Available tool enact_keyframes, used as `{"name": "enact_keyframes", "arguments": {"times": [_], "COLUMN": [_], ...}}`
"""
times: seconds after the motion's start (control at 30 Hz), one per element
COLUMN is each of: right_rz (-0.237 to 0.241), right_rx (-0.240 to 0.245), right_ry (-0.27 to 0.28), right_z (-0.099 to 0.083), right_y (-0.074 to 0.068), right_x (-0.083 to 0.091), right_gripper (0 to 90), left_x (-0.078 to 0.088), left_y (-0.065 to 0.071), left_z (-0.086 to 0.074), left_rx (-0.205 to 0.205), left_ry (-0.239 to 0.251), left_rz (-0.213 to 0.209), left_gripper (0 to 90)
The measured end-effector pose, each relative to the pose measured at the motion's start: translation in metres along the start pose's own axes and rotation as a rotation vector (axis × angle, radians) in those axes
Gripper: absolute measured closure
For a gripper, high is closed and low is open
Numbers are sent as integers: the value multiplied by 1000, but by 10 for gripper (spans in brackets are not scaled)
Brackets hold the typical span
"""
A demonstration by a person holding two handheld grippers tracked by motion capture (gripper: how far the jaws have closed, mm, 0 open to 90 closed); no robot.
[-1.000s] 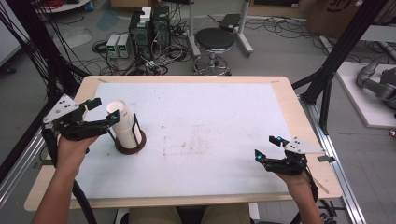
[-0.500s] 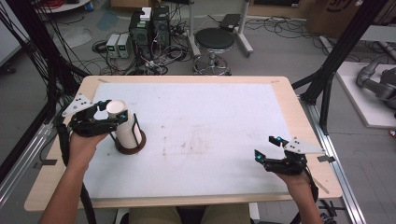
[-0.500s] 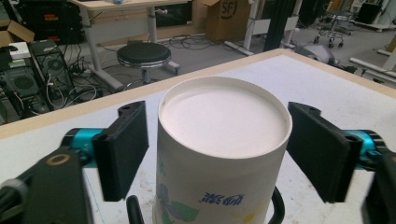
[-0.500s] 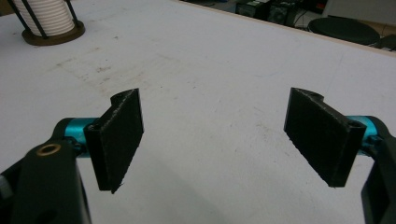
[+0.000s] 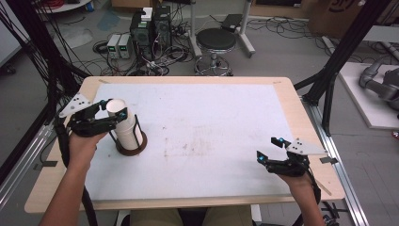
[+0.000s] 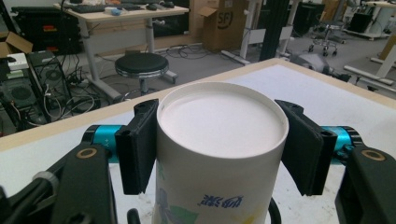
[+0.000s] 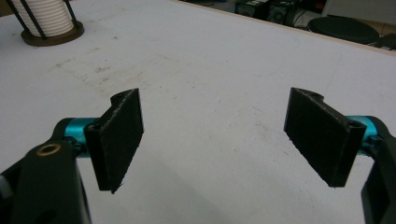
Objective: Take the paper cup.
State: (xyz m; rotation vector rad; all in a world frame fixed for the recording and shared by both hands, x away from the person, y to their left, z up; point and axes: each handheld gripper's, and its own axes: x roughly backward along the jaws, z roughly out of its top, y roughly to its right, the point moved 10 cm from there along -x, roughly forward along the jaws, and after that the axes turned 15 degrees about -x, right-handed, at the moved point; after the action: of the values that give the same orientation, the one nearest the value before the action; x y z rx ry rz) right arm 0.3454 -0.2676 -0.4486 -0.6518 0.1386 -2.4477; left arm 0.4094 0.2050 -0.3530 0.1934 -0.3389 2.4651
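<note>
Straddling the top cup of the paper cup stack (image 5: 126, 127) at the table's nine o'clock, the left gripper (image 5: 109, 109) is spread, pads (image 6: 137, 145) flanking its rim, apparently unclamped.
Wire holder (image 5: 132, 145) keeps cups upright for lifting off; right gripper (image 5: 269, 149) rests released at four o'clock.

The table (image 5: 211, 117) has a white top with a bare wooden border and carries faint brownish scuffs between the two claws. Beyond its far edge, ahead of the left claw (image 5: 110, 109), a black round stool (image 5: 215, 40) stands on the grey floor among loose cables. To the left of the stool sit two dark computer towers (image 5: 151, 26) and small pale boxes (image 5: 117, 45). In the left claw view, a wooden desk (image 6: 121, 16) and a cardboard box (image 6: 224, 23) stand farther back. Right of the right claw (image 5: 269, 149), black frame posts (image 5: 329, 80) rise beside the table.
</note>
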Motion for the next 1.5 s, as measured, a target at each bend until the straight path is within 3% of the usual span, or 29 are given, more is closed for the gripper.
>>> {"name": "enact_keyframes", "arguments": {"times": [0.47, 0.57, 0.73, 0.9, 1.1, 1.33, 1.5], "right_rz": [2, 2, 3, 9, 27, 40, 50], "right_rx": [1, 0, -2, -1, 8, 4, 9], "right_ry": [4, 4, 10, 5, 11, -3, -9], "right_z": [1, 1, 2, 2, 6, 7, 6], "right_y": [0, 0, 0, -1, -6, -9, -12], "right_x": [1, 1, 2, 0, -4, -10, -13], "right_gripper": [202, 202, 202, 202, 202, 202, 202], "left_x": [21, 28, 35, 34, 23, 6, -9], "left_y": [-15, -19, -17, -5, 24, 52, 71], "left_z": [47, 61, 82, 98, 106, 107, 98], "left_rx": [-1, -4, -17, -22, -39, -55, -61], "left_ry": [91, 129, 163, 189, 186, 185, 160], "left_rz": [14, 24, 12, -32, -115, -201, -251], "left_gripper": [358, 360, 362, 364, 364, 364, 364]}}
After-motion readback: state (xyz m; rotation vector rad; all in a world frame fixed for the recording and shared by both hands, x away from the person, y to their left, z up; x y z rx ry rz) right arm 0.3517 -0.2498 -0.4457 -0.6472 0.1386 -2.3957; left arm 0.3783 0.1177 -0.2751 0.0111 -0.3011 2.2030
